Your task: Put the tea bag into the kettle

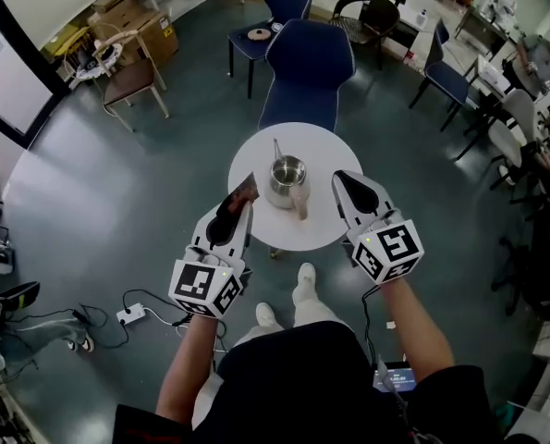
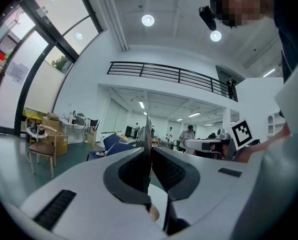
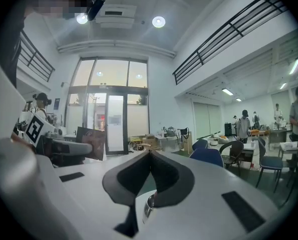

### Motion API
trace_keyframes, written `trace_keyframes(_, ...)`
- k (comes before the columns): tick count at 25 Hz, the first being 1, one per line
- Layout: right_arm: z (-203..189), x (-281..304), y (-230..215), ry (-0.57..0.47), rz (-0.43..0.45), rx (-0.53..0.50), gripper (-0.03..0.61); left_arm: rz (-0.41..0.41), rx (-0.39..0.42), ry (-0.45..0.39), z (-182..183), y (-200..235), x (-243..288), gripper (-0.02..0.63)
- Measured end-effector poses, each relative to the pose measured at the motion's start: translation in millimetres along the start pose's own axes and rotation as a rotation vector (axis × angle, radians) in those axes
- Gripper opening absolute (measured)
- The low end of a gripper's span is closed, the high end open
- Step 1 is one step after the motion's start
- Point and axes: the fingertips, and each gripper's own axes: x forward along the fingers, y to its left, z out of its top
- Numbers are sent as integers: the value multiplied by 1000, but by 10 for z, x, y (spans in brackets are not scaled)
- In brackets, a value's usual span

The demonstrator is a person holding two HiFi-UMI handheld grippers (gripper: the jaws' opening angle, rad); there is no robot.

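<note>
A metal kettle (image 1: 287,180) with its lid off stands in the middle of a small round white table (image 1: 323,152). My left gripper (image 1: 247,207) is at the table's left edge, shut on a flat dark brown tea bag packet (image 1: 239,194). The left gripper view shows that packet edge-on (image 2: 147,129) between the pads. The right gripper view shows it to the left (image 3: 92,143). My right gripper (image 1: 341,181) hovers over the table's right side beside the kettle, shut with nothing in it; its tips meet (image 3: 150,153) above the kettle's rim (image 3: 149,204).
A blue chair (image 1: 308,70) stands just behind the table, and another (image 1: 284,7) is further back. A wooden-seat chair (image 1: 134,80) and cardboard boxes (image 1: 136,21) are at the far left. A power strip (image 1: 131,315) with cables lies on the floor at left. More chairs stand at the right.
</note>
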Motion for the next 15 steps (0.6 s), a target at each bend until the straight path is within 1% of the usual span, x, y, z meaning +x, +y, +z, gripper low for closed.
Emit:
trace_keyframes(8, -105, 330, -495, 31, 35, 30, 18, 29, 12, 71, -151, 93, 653, 40)
trace_keyframes(15, -268, 636, -748, 63, 64, 54, 18, 44, 37, 161, -361, 261, 1112, 40)
